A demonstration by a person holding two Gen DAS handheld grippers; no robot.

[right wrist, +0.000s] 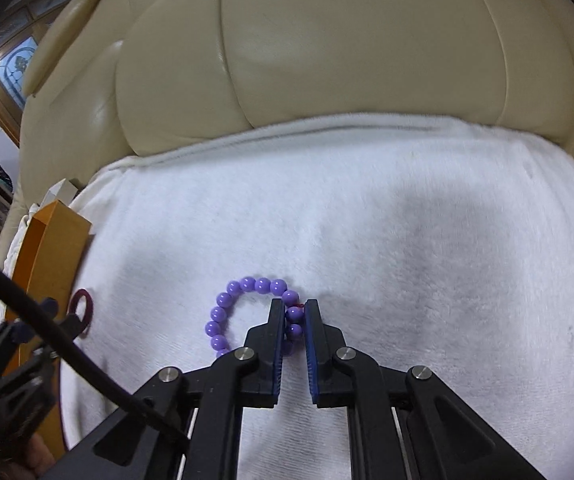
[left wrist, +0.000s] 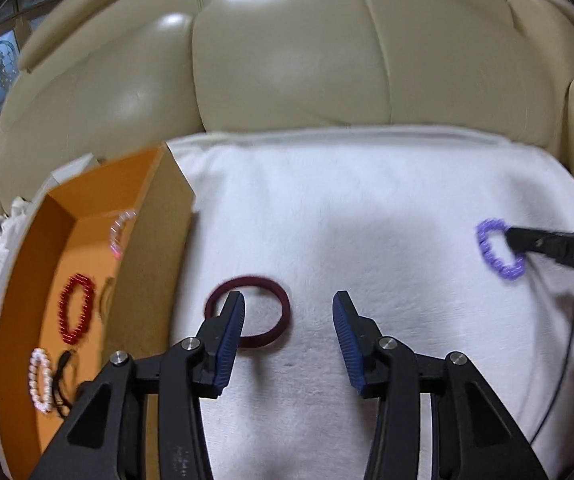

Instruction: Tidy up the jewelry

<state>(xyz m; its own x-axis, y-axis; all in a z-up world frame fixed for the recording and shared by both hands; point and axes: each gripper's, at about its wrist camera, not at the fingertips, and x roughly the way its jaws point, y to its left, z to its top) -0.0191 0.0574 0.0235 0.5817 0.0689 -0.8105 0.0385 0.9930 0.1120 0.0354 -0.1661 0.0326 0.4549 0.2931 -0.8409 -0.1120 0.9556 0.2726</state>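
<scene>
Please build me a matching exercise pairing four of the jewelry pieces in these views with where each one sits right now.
Things:
1. purple bead bracelet
2. maroon band
3. red bead bracelet
4. pale pink bead bracelet

Places:
A. inside the orange box, near corner
B. clamped between the right gripper fingers
C. on the white blanket, around the left gripper finger
D. inside the orange box, mid-floor

Pairs: 1-B, 2-C, 3-D, 4-A

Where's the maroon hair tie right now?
On the white towel, beside the orange box; the open left gripper has one fingertip inside the maroon hair tie.
</scene>
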